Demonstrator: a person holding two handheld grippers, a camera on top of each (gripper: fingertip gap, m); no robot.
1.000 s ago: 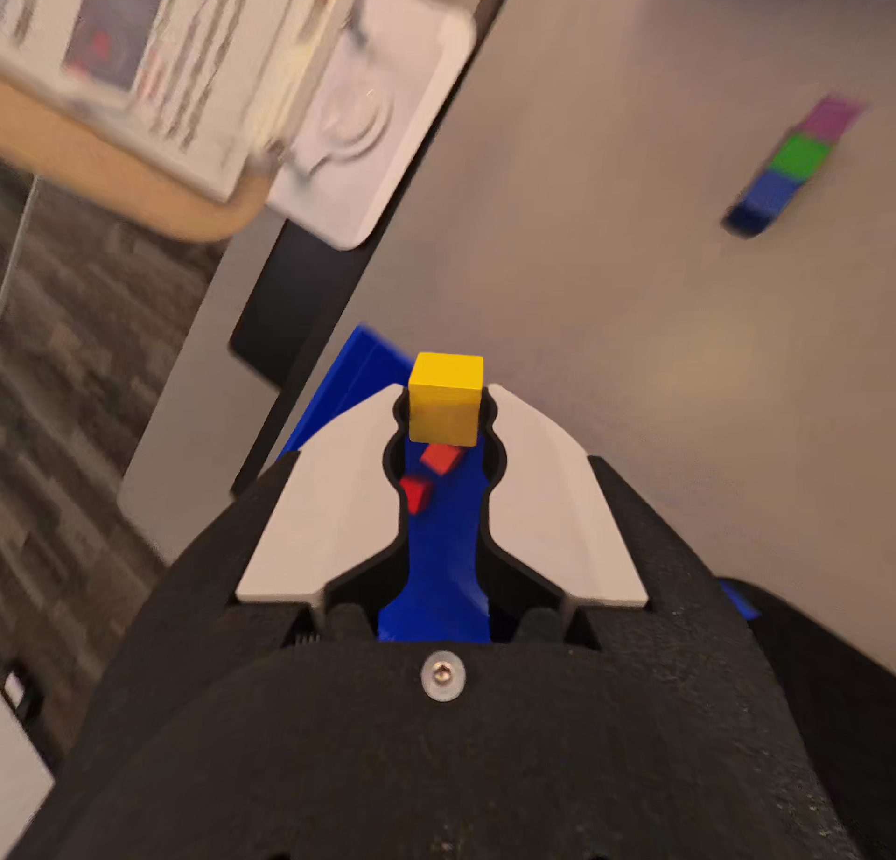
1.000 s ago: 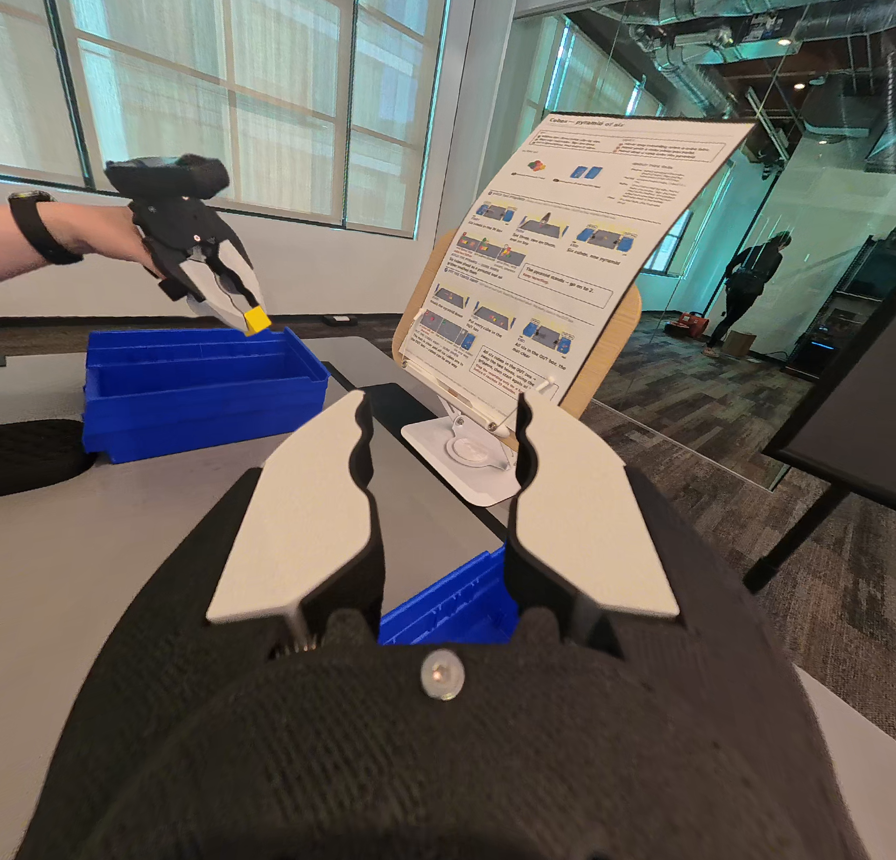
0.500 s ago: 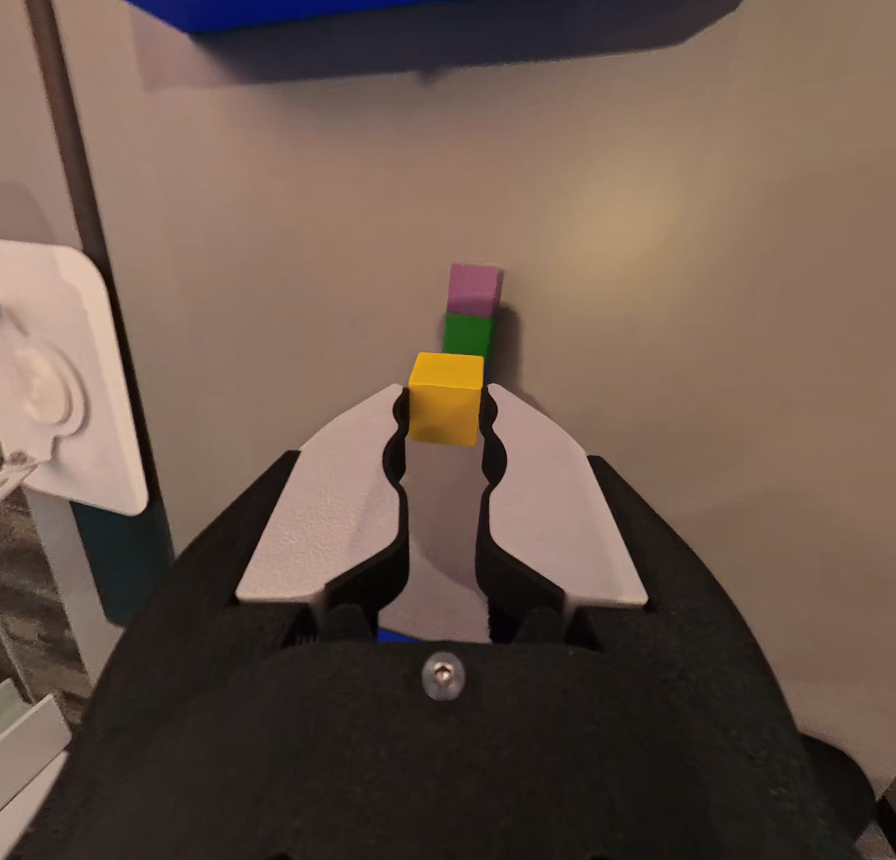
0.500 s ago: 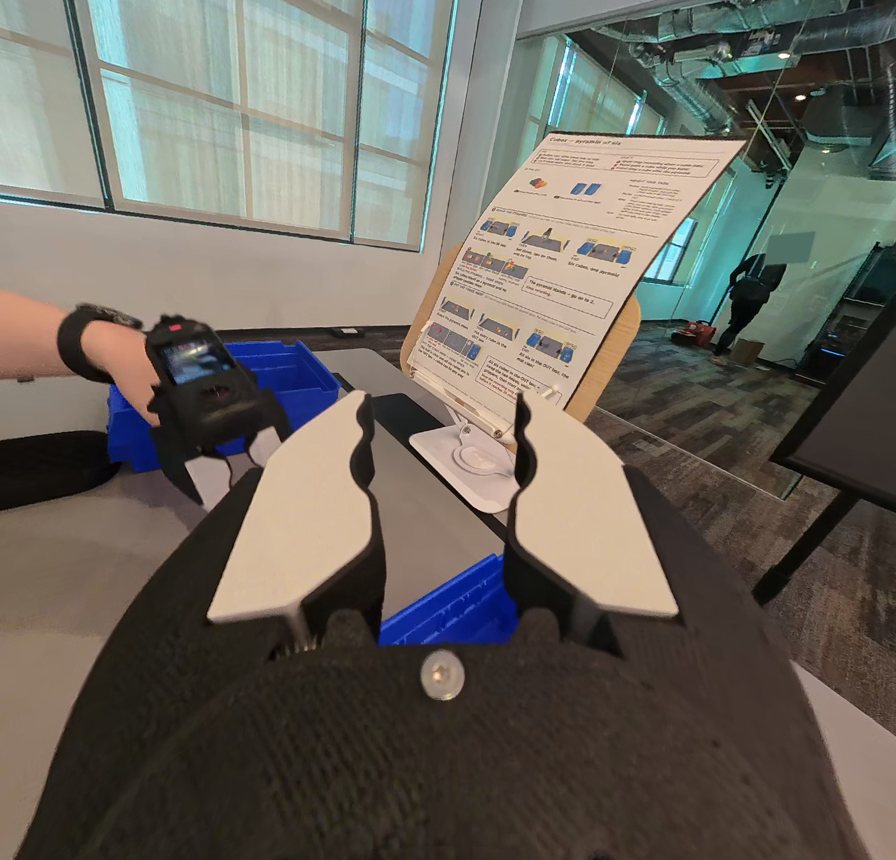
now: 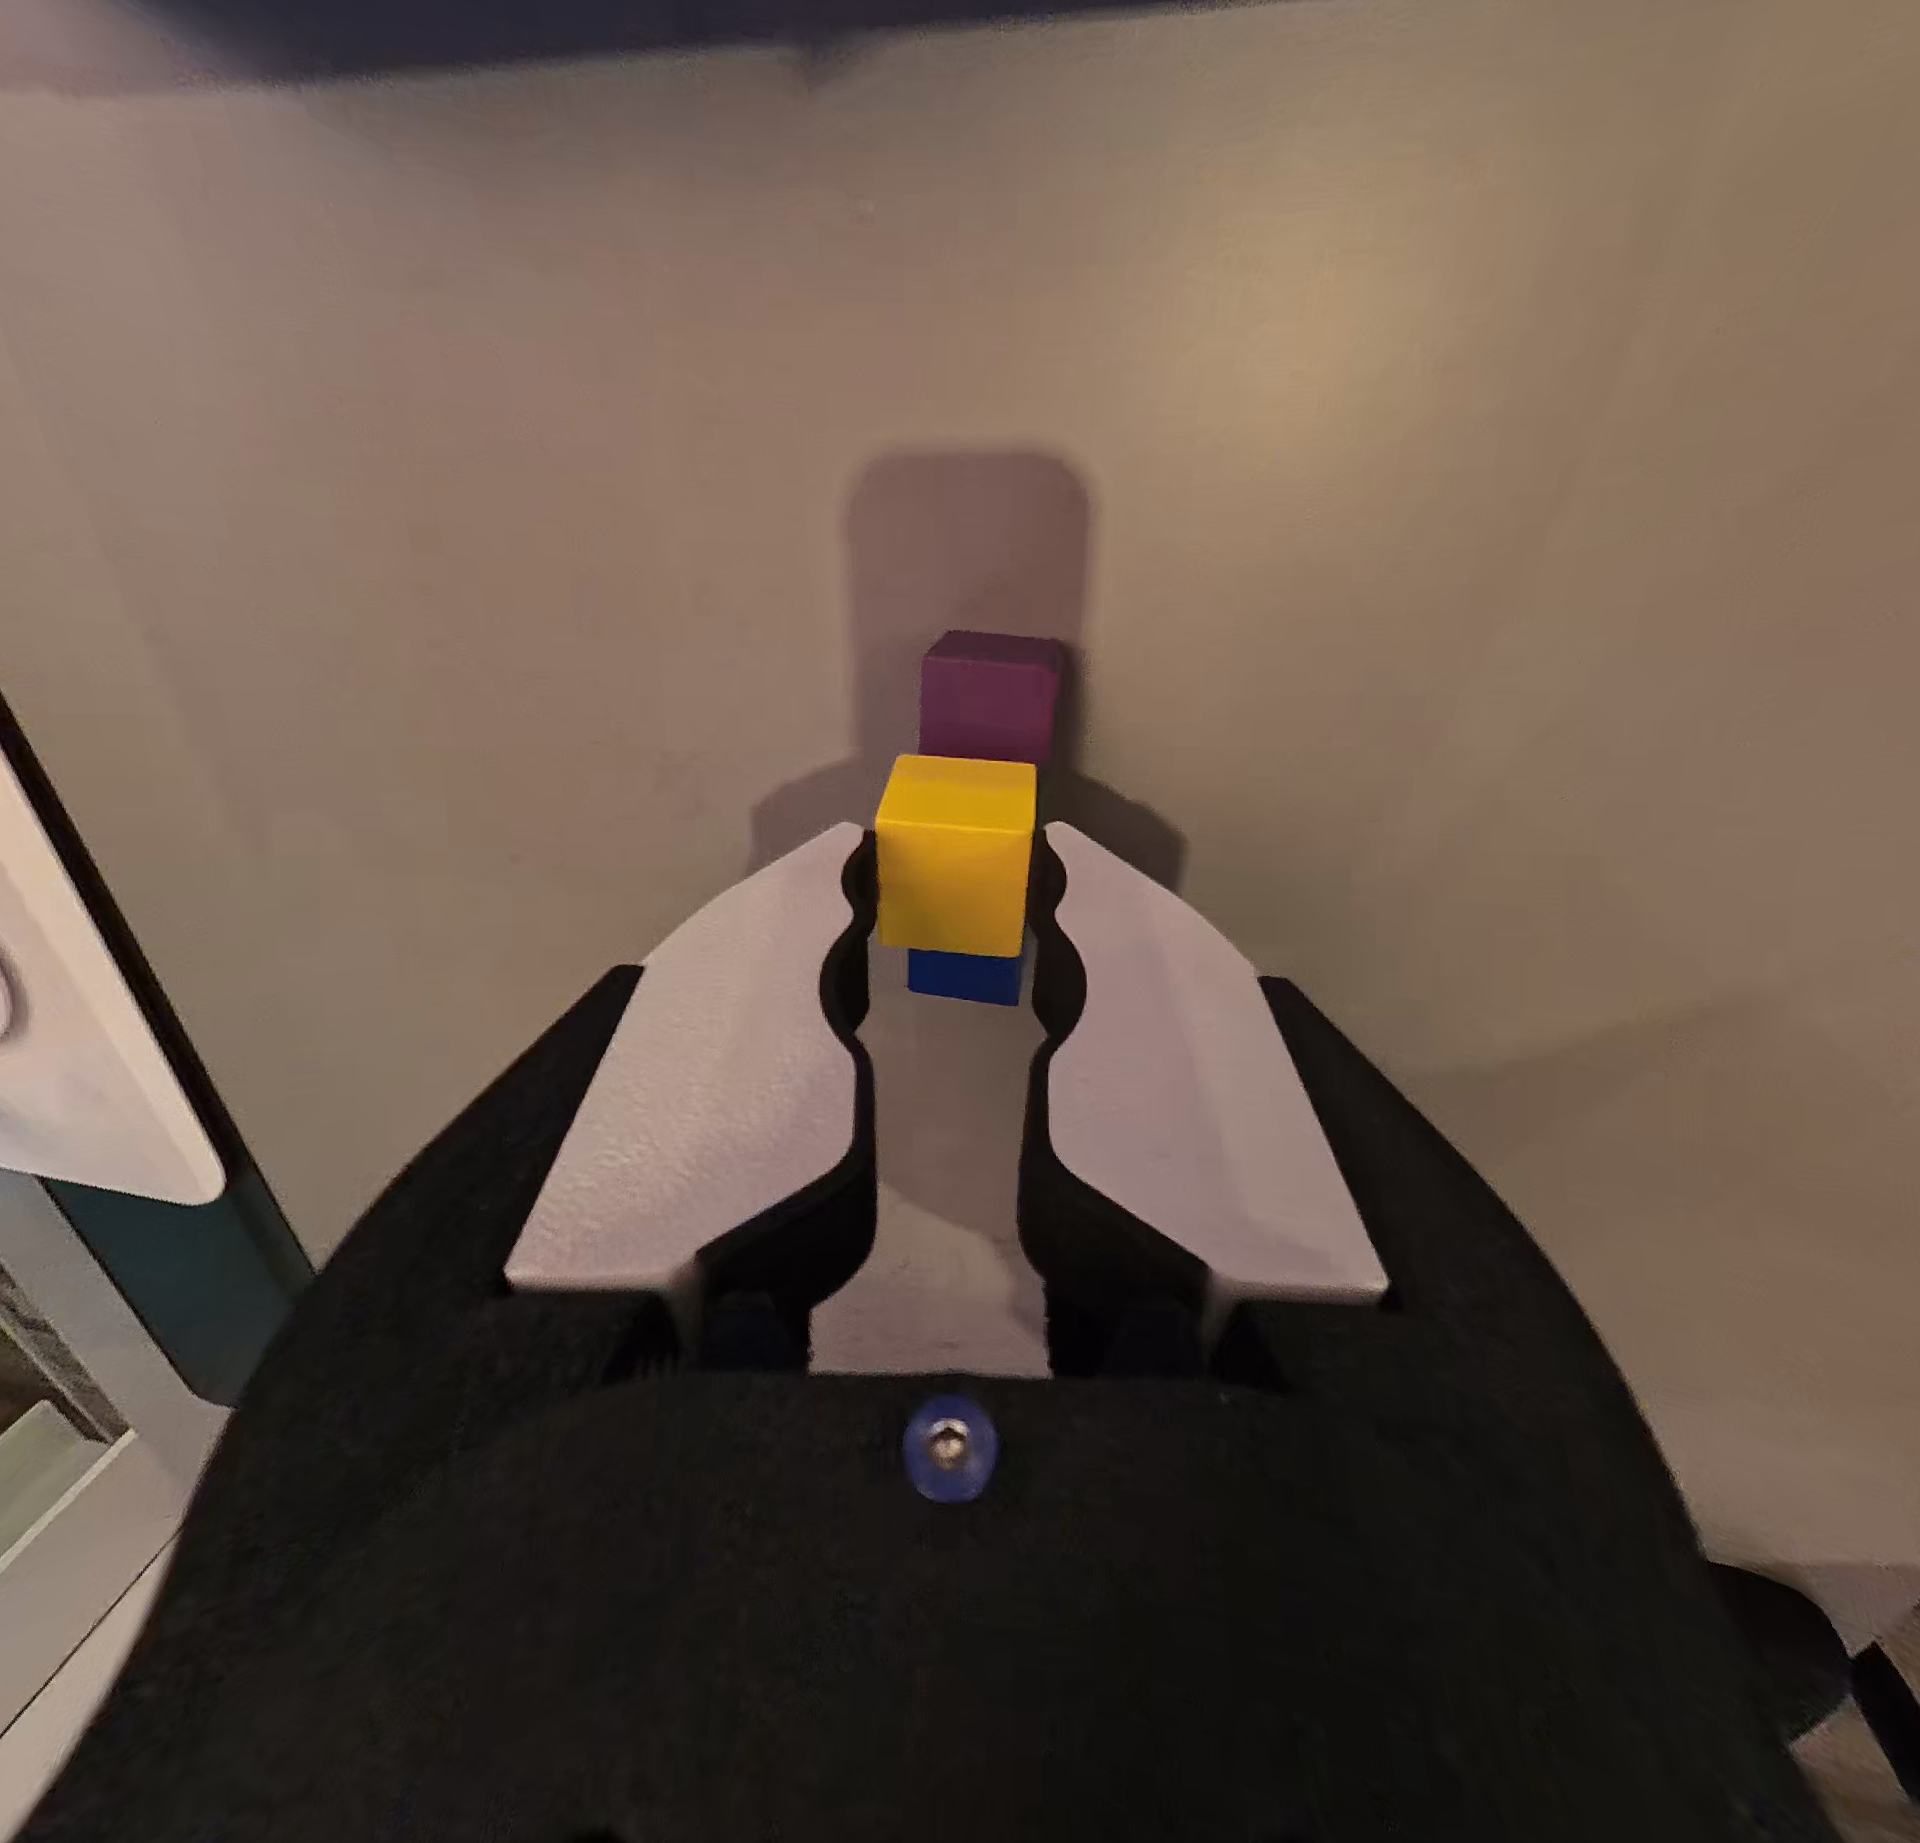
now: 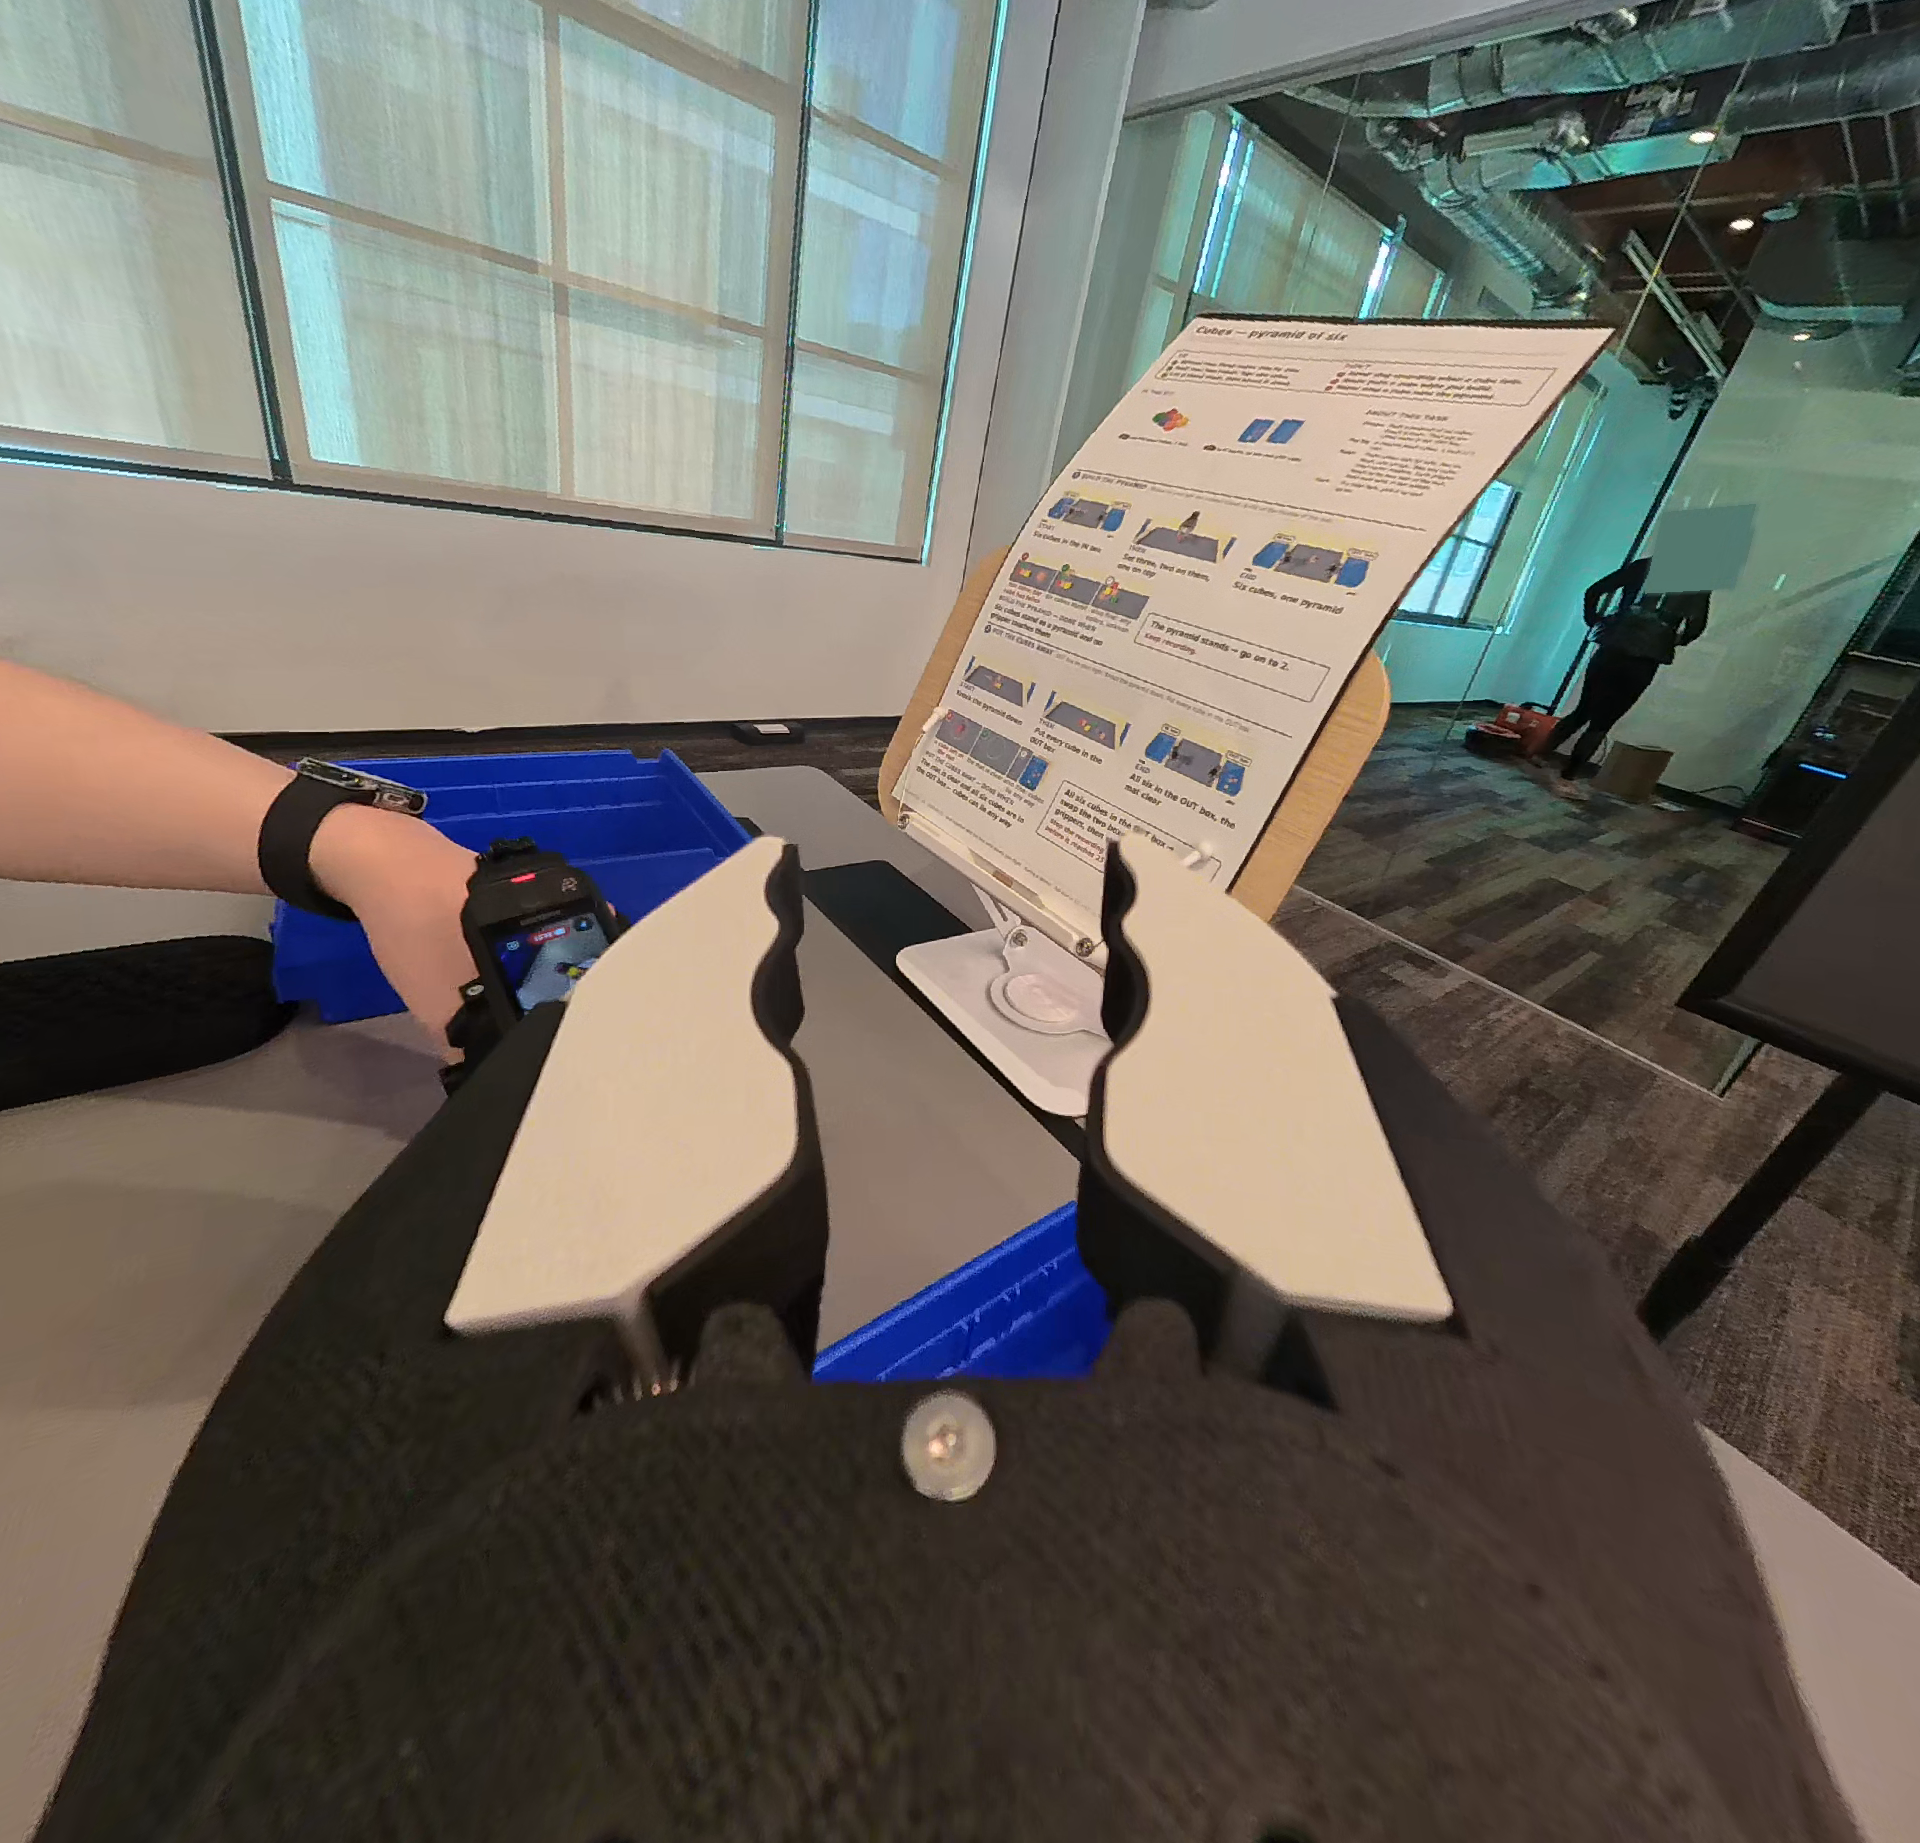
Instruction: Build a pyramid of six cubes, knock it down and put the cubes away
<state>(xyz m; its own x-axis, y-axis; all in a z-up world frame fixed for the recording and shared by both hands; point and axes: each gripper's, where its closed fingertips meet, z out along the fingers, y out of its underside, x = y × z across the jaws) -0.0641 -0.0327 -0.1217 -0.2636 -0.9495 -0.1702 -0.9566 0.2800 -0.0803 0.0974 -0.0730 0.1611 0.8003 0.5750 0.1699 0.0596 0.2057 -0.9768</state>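
grey tabletop (image 5: pixel 1455 546) fills the left wrist view, lit warm from one side, with the dark underside of something across the top edge. the left gripper (image 5: pixel 956 863) looks steeply down and its jaws are clamped on a yellow cube (image 5: pixel 954 858), pinched at the very tips so that most of the cube stands clear for setting down. just past it lies a row of cubes on the table: a purple cube (image 5: pixel 987 697) at the far end and a blue cube (image 5: pixel 964 974) showing under the yellow one; whatever sits between them is hidden by the yellow cube. the yellow cube seems to hang over that row, most likely because it is meant for the second layer, resting across two base cubes, though whether it touches them yet cannot be told. the right gripper (image 6: pixel 951 946) is held off to the side, jaws apart and empty, probably kept out of the way while the other works. its view shows a blue bin (image 6: pixel 613 817) at the far table edge, a second blue bin (image 6: pixel 966 1305) close below the jaws, a tilted instruction sheet (image 6: pixel 1226 588) on a stand, and the person's left hand (image 6: pixel 405 920) with a dark wristband (image 6: pixel 296 837). the pyramid looks barely half built.
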